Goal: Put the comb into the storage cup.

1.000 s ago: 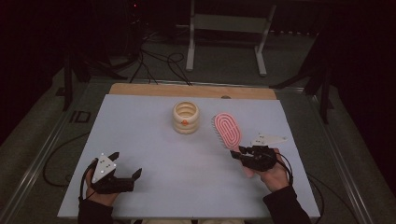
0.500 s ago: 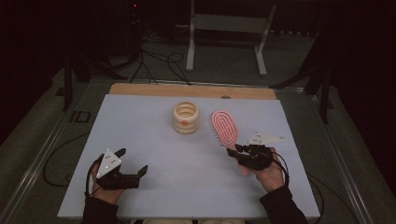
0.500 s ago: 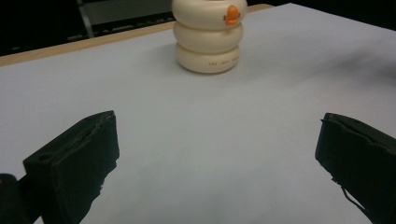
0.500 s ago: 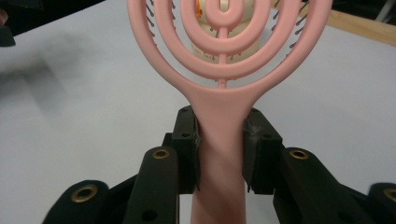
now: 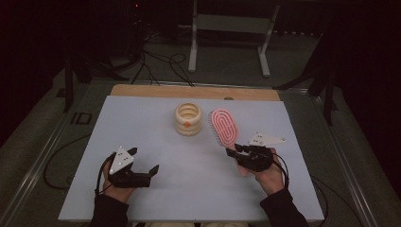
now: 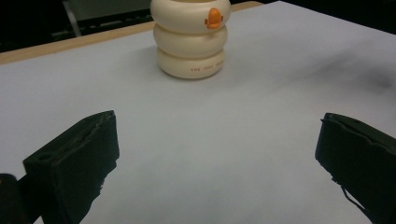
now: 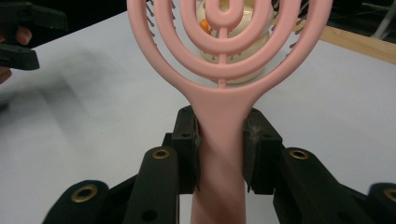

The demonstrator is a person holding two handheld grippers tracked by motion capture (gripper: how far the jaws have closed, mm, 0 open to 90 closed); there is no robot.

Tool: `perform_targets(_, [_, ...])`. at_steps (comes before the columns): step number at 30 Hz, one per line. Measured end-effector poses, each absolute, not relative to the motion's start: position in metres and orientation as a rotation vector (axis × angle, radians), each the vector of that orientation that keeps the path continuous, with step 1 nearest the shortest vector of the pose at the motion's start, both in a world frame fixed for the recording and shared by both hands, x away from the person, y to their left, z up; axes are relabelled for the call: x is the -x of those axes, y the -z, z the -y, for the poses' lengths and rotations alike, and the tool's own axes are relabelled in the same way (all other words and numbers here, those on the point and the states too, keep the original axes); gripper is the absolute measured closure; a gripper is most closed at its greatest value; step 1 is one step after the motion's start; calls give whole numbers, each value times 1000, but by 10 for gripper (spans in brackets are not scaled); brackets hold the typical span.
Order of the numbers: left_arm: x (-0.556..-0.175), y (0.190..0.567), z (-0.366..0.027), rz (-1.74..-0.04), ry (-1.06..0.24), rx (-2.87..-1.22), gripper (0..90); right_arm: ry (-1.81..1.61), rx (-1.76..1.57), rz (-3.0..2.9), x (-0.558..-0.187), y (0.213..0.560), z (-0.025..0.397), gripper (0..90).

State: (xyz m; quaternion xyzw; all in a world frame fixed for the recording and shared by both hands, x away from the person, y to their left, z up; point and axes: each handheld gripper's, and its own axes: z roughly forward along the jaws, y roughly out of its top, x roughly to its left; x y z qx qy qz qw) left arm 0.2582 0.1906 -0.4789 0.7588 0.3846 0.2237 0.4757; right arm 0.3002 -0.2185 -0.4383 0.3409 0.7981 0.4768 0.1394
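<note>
A pink hairbrush (image 5: 223,126) with an open looped head is held off the table. My right gripper (image 5: 236,150) is shut on its handle (image 7: 220,130), both jaws pressed against the handle's sides. A cream ribbed holder (image 5: 187,118) with an orange mark stands at mid-table, just left of the brush head. In the left gripper view the holder (image 6: 191,39) stands ahead, some way beyond the jaws. My left gripper (image 5: 143,163) hovers near the front left of the table, open, with nothing between its jaws.
The white tabletop (image 5: 142,123) has a wooden strip (image 5: 189,91) along its far edge. A metal stand (image 5: 227,33) and cables (image 5: 156,56) lie on the floor beyond. My left gripper (image 7: 18,32) appears at the upper left of the right gripper view.
The right gripper has carried the brush slightly left, toward the holder. The left gripper has shifted a little right and turned.
</note>
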Motion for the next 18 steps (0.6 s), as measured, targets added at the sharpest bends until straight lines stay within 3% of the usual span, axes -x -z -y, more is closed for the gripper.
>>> perform_targets(18, [-267, 464, -170, -902, -541, -1869, 6, -1385, -956, -2322, -298, 443, 200, 696])
